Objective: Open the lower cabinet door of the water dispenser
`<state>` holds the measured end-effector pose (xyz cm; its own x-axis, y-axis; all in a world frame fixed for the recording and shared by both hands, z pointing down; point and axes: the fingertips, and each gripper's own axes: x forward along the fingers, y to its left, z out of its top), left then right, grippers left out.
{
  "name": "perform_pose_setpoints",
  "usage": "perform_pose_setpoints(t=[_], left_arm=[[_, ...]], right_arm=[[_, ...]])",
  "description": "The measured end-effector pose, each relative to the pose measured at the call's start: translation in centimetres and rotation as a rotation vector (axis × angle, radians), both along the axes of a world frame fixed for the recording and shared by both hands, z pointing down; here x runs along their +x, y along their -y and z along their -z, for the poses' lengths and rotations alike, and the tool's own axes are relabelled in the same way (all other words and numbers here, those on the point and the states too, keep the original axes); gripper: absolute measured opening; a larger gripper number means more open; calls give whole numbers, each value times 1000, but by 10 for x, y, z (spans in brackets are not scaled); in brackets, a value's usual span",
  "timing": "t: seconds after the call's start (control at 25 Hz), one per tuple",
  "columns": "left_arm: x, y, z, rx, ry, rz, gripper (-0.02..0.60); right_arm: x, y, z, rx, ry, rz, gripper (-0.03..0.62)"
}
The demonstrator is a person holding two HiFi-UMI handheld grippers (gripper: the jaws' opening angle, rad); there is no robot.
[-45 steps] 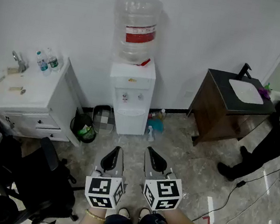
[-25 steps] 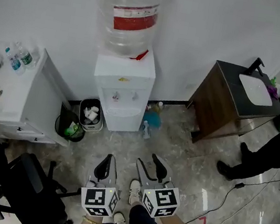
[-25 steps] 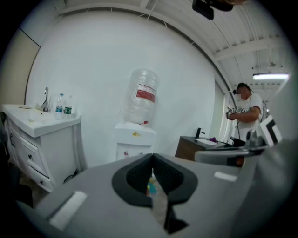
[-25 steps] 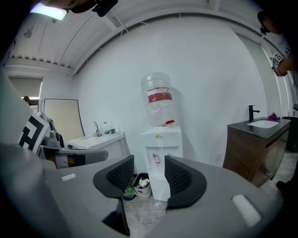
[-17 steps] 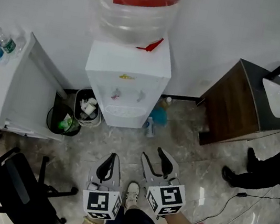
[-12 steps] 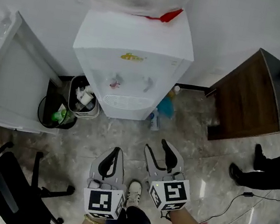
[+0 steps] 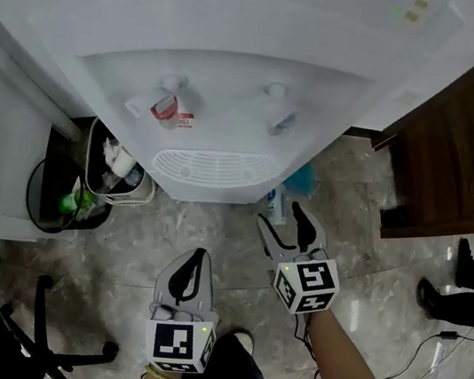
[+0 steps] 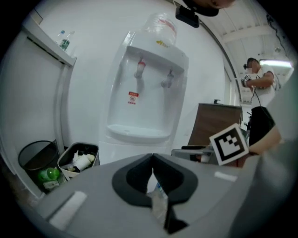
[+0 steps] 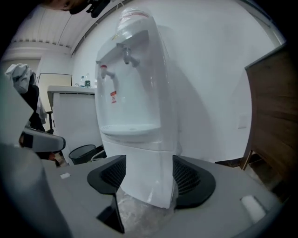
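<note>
1. dispenser (image 7: 235, 94) is standing just ahead of both grippers.
2. its lower door (image 9: 139, 176) is sitting closed below the tray (image 9: 130, 131).
3. right gripper (image 7: 280, 216) is holding nothing, its jaws apart, just having been opening.
4. left gripper (image 7: 198, 254) is holding nothing, its jaws pressed together.

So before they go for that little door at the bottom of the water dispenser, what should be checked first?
1. Jaws of the right hand-held gripper apart: ok. They have just been opening and grip nothing. The lower cabinet door lines up in the gap, untouched.
2. The left hand-held gripper out of the way: ok. It is shut, empty and set back.
3. Door closed: ok, as far as it shows.
4. Handle or edge to pull: cannot tell.
5. Floor by the base: not ok. A bottle sits close to the right hand-held gripper and might get in the way.
</note>
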<state>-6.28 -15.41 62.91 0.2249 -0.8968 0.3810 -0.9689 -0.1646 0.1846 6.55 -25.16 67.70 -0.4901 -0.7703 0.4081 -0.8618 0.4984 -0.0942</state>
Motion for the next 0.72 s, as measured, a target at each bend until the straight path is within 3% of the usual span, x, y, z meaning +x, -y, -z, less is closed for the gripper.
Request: perform_pose_setpoints(t=[0.28, 0.4, 0.72], left_arm=[[-6, 28, -34, 16, -36, 18, 6], [-5, 31, -37, 19, -38, 25, 6], [4, 15, -24, -30, -47, 34, 6]], right_arm=[[-17, 68, -31, 22, 8, 132, 425], [-22, 83, -29, 28, -14, 187, 429], [-8, 53, -28, -8, -31, 72, 291]])
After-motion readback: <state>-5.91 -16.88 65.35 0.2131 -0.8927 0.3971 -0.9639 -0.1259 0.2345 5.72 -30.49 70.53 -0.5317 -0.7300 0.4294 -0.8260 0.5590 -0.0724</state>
